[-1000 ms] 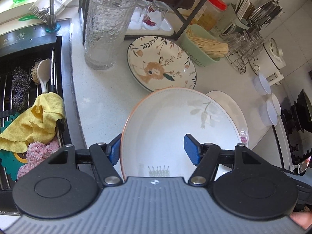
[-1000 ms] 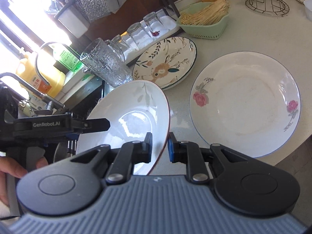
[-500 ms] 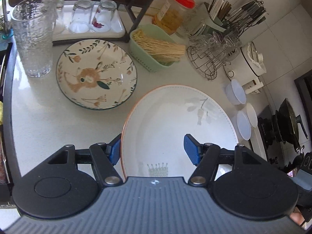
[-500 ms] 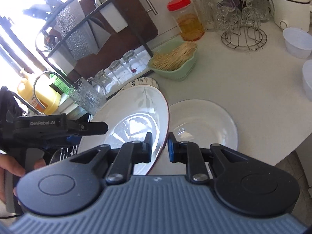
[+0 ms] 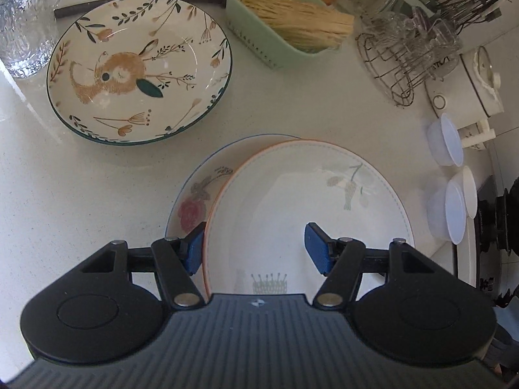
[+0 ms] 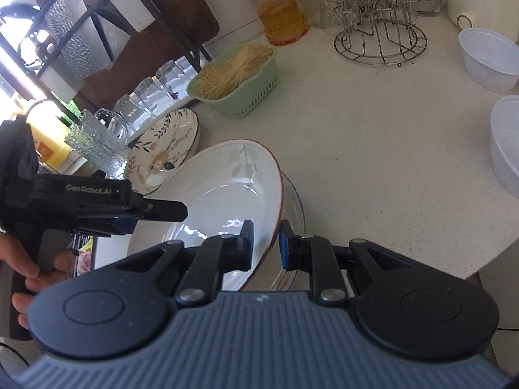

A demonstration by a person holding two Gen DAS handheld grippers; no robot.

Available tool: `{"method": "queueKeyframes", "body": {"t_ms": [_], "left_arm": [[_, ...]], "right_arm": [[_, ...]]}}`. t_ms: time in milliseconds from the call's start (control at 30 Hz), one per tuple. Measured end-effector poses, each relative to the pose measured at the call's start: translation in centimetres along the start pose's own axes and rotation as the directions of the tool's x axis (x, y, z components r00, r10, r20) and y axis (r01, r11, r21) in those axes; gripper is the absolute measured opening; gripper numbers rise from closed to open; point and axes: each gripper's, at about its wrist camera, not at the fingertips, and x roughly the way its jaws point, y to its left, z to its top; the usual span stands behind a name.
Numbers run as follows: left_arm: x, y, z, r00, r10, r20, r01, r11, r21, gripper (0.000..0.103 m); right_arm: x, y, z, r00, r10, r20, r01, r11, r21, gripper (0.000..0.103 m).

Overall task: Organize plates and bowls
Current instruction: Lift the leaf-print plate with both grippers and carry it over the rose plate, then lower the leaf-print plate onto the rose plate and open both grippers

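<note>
Both grippers have carried the orange-rimmed plate (image 5: 301, 201) rightward off the sink edge; it now hangs tilted over the rose plate (image 5: 191, 201) on the countertop (image 5: 81, 194). Rabbit plate (image 5: 139, 68) sits far-left, apart. Green basket (image 5: 269, 42) further back. Right gripper (image 6: 266, 243) pinched narrow on the plate's rim. Left gripper (image 5: 256, 246) spread half-wide, straddling the opposite rim; contact unclear.

Both wrist views close above the orange-rimmed plate (image 5: 305, 201), left steeply downward, right slanting from its opposite edge.
</note>
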Motion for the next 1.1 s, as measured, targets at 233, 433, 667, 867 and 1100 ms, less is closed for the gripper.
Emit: {"method": "queueKeyframes", "body": {"t_ms": [233,433,667,867,1100], "left_arm": [[0.4,-1.1,-0.3,0.997,0.077,0.001,-0.077,0.995,0.069,0.068],[1.0,-1.0,-0.5,0.993,0.116,-0.012,-0.114,0.990,0.087,0.068],[0.5,-0.3,-0.2,0.995,0.102,0.012,-0.102,0.992,0.068,0.068],[0.1,-0.3,0.1,0.995,0.097,0.026,-0.098,0.993,0.068,0.068],[-1.1,-0.3,-1.1,0.992,0.116,0.053,-0.121,0.987,0.104,0.068]], "right_arm": [[1.8,-0.9,-0.7,0.999,0.014,-0.042,-0.014,1.000,-0.007,0.020],[2.5,-1.0,-0.5,0.999,0.020,-0.036,-0.020,1.000,0.000,0.020],[3.1,-0.7,-0.3,0.999,0.005,-0.036,-0.005,1.000,-0.022,0.020],[3.5,-1.3,0.2,0.999,0.015,-0.031,-0.015,1.000,0.003,0.019],[3.8,0.4,0.9,0.999,-0.042,-0.022,0.039,0.993,-0.111,0.020]]}}
